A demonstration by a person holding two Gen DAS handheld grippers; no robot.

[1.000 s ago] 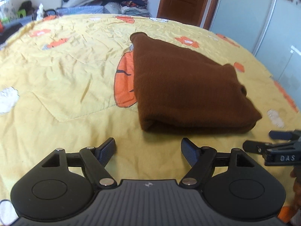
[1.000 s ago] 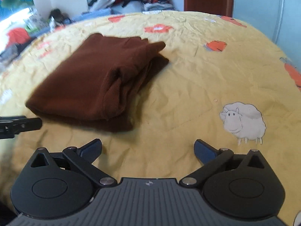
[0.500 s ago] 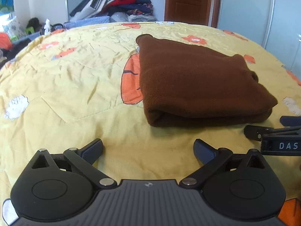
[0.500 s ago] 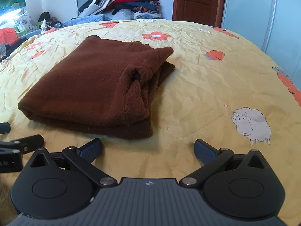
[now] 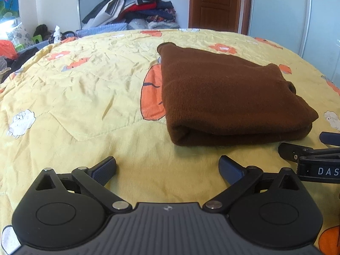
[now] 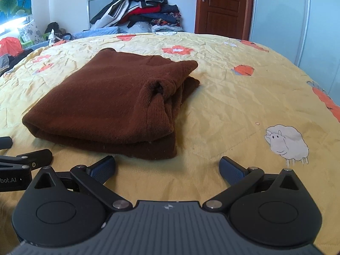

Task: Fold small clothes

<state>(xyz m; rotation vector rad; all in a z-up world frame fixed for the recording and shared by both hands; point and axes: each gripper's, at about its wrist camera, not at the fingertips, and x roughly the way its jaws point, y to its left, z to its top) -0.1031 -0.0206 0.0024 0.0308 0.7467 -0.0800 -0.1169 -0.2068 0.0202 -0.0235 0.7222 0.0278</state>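
A brown knitted garment [image 5: 229,97] lies folded into a thick rectangle on the yellow quilt [image 5: 85,97]. In the left wrist view my left gripper [image 5: 167,167] stands open just short of the garment's near fold, nothing between its fingers. The right wrist view shows the same garment [image 6: 110,102] from its right side, a rolled cuff showing at the corner. My right gripper [image 6: 167,167] is open over bare quilt in front of that corner, holding nothing. Each gripper's black fingers poke into the other's view at the frame edge.
The quilt [image 6: 244,106] carries orange flowers and a white sheep print [image 6: 286,144]. A heap of clothes [image 5: 136,6] is piled behind the bed. A brown door [image 5: 214,4] and pale wardrobe panels [image 6: 282,17] stand at the back right.
My left gripper's jaws widened. Both views tilted up, showing more of the room behind, and the garment appears slightly closer in the right wrist view. The garment itself has not moved.
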